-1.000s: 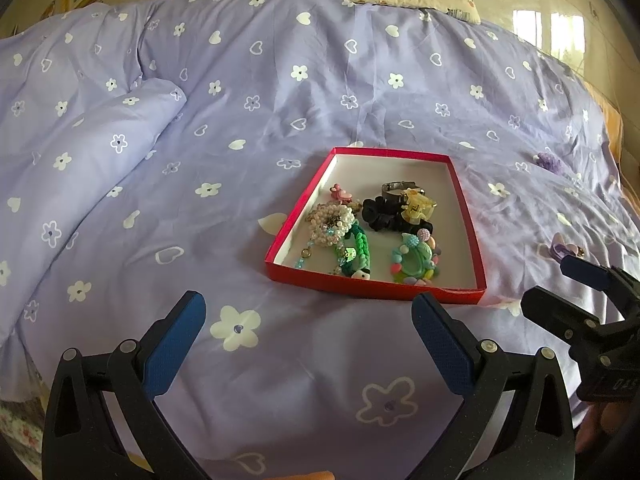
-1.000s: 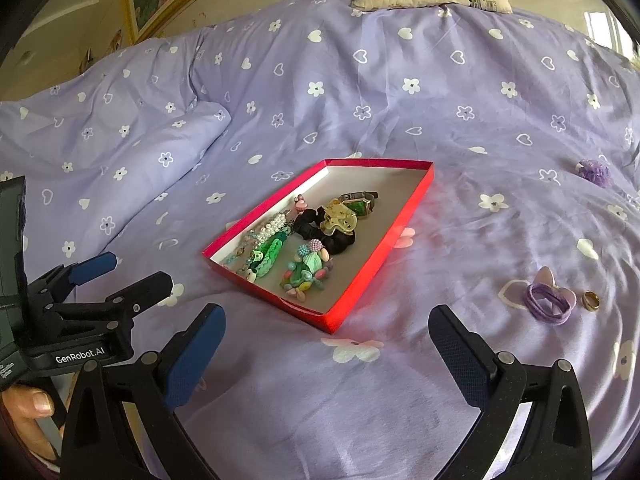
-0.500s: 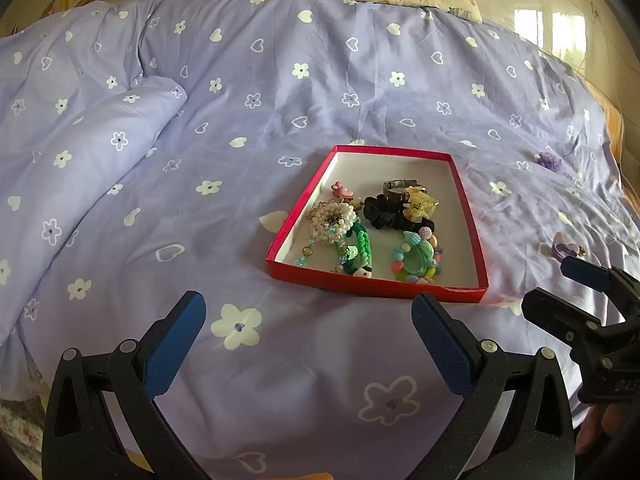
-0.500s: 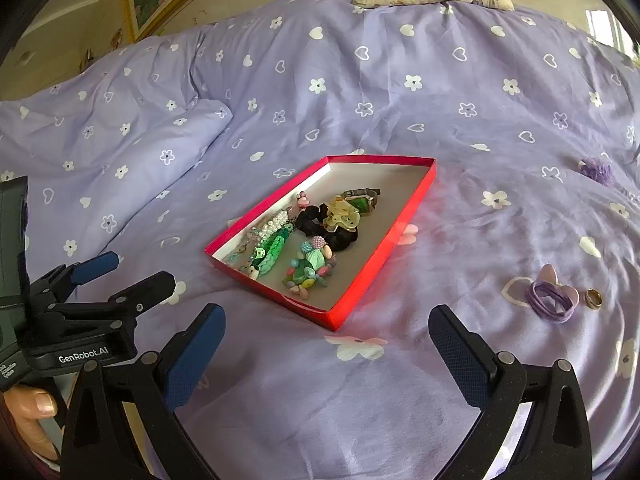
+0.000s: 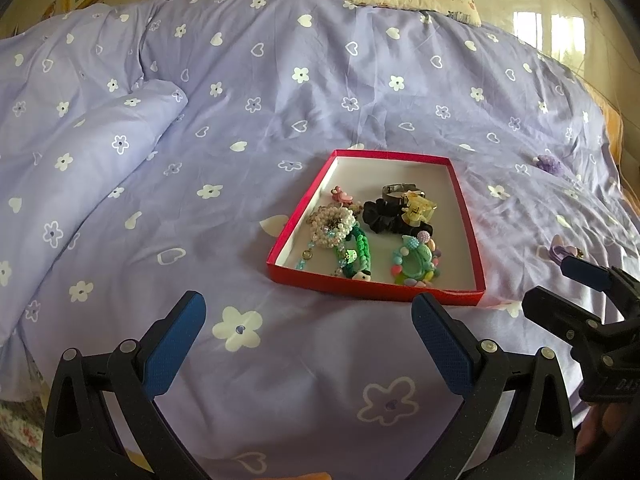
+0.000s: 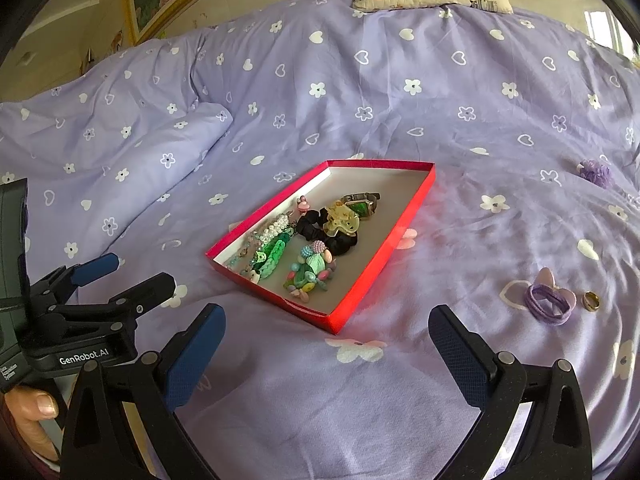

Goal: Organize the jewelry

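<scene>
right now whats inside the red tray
The red tray holds a pearl bracelet, green bracelet, bead bracelet, black scrunchie, yellow clip, watch and pink charm. Anything beneath the pile is hidden.

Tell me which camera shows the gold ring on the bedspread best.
The right wrist view: the gold ring lies in plain sight beside the purple hair tie, right of the red tray. In the left wrist view the ring is barely a glint behind the right gripper.

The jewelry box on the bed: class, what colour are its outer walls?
Red outside, white inside. The jewelry box shows this best in the right wrist view.
</scene>
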`<action>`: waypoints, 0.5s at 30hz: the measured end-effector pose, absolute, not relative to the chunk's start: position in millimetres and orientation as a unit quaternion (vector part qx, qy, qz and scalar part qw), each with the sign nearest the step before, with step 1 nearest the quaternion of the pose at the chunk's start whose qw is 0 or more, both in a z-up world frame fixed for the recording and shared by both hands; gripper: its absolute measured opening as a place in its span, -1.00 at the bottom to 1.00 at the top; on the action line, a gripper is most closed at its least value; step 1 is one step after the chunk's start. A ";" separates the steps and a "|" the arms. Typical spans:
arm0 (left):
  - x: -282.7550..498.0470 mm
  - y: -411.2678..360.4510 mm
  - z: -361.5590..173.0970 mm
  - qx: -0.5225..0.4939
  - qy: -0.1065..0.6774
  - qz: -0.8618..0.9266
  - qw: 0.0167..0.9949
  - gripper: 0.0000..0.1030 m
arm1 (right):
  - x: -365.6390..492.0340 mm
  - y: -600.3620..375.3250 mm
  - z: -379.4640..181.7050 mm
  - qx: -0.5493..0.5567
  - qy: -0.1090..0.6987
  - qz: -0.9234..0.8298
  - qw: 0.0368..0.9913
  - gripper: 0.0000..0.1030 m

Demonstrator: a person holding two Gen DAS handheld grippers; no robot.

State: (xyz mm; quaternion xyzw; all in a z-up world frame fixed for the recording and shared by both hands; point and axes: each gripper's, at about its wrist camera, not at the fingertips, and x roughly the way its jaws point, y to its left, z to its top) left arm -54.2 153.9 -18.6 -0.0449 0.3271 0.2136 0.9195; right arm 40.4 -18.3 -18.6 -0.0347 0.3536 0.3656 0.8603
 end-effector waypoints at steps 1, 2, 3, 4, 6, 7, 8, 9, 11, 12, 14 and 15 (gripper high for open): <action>-54.5 153.7 -18.5 -0.045 0.327 0.214 0.920 1.00 | 40.2 -18.6 -18.0 -0.034 0.353 0.366 0.860 0.99; -54.5 153.1 -18.2 -0.045 0.327 0.214 0.919 1.00 | 39.9 -18.9 -17.3 -0.034 0.352 0.366 0.861 0.99; -54.9 152.8 -18.2 -0.045 0.326 0.214 0.920 1.00 | 40.0 -19.0 -16.7 -0.034 0.351 0.366 0.861 0.99; -55.0 152.8 -18.1 -0.045 0.326 0.214 0.920 1.00 | 39.7 -19.0 -16.2 -0.034 0.350 0.366 0.862 0.99; -55.3 153.4 -16.5 -0.045 0.325 0.214 0.920 1.00 | 39.2 -19.0 -15.3 -0.034 0.348 0.366 0.863 0.99; -55.7 153.3 -16.0 -0.045 0.324 0.213 0.921 1.00 | 38.7 -19.0 -15.0 -0.034 0.347 0.365 0.863 0.99; -56.0 153.3 -15.4 -0.045 0.324 0.213 0.921 1.00 | 38.4 -18.9 -14.9 -0.034 0.346 0.365 0.863 0.99; -56.3 153.1 -15.1 -0.045 0.323 0.213 0.921 1.00 | 38.3 -18.6 -14.8 -0.034 0.347 0.366 0.863 0.99; -55.8 153.2 -15.2 -0.044 0.324 0.213 0.921 1.00 | 37.9 -18.6 -14.7 -0.034 0.346 0.365 0.864 0.99; -55.9 153.0 -15.3 -0.044 0.324 0.214 0.921 1.00 | 37.9 -18.5 -14.7 -0.034 0.346 0.365 0.863 0.99; -55.9 152.9 -15.2 -0.045 0.323 0.213 0.921 1.00 | 38.0 -18.6 -14.6 -0.034 0.346 0.365 0.864 0.99; -55.9 152.8 -15.3 -0.045 0.324 0.213 0.921 1.00 | 38.1 -18.7 -14.7 -0.034 0.346 0.365 0.863 0.99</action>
